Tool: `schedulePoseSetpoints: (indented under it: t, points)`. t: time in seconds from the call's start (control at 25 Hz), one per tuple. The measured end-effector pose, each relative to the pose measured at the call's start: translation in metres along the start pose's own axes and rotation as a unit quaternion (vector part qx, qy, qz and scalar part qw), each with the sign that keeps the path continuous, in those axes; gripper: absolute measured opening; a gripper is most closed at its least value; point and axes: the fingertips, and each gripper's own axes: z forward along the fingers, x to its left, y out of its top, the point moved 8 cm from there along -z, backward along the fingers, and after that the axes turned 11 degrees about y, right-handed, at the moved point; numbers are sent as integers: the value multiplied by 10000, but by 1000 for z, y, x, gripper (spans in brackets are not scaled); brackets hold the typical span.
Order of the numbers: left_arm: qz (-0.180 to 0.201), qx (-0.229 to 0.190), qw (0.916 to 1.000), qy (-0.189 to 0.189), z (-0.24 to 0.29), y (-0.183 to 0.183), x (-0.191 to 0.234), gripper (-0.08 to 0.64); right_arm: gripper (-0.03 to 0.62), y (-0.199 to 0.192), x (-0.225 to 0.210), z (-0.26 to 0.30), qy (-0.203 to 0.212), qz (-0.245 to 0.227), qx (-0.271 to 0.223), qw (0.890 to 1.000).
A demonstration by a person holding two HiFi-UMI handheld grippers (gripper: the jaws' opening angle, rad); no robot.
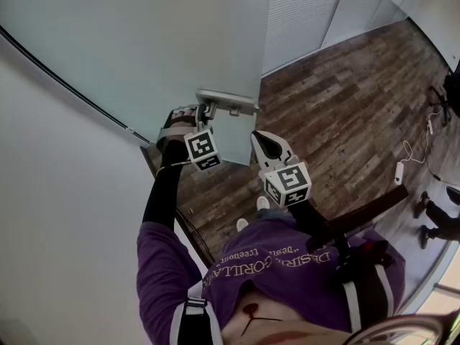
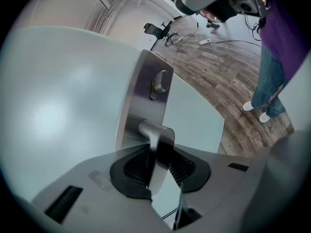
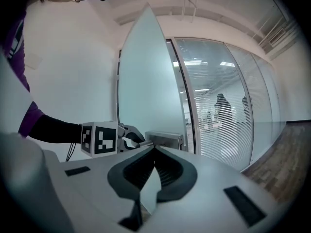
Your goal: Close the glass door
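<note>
Inside the left hand-held gripper (image 2: 159, 153) sits the handle (image 2: 155, 130)

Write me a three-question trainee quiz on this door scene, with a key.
1. True or false: the left tool is clamped on the door handle.
2. Multiple choice: what do the jaws of the right tool hold? A) the handle B) a cable C) nothing
3. Fill in: the lock plate is mounted on a frosted ___ door.
Key: 1 true; 2 C; 3 glass.
</note>
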Motion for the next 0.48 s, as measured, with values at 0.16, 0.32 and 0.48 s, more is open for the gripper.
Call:
schedulePoseSetpoints:
  t: [0.16, 0.32, 0.48]
  points:
    - [-56, 80, 9999, 23, 11, 5, 6, 86, -11, 4, -15, 5, 42, -30, -4, 10000]
    - [-131, 159, 9998, 55, 24, 11, 13, 86, -11, 7, -28, 9, 69, -40, -33, 10000]
    - [-122, 226, 9996, 78, 35, 17, 18, 86, -11, 9, -41, 12, 90, -24, -46, 9999]
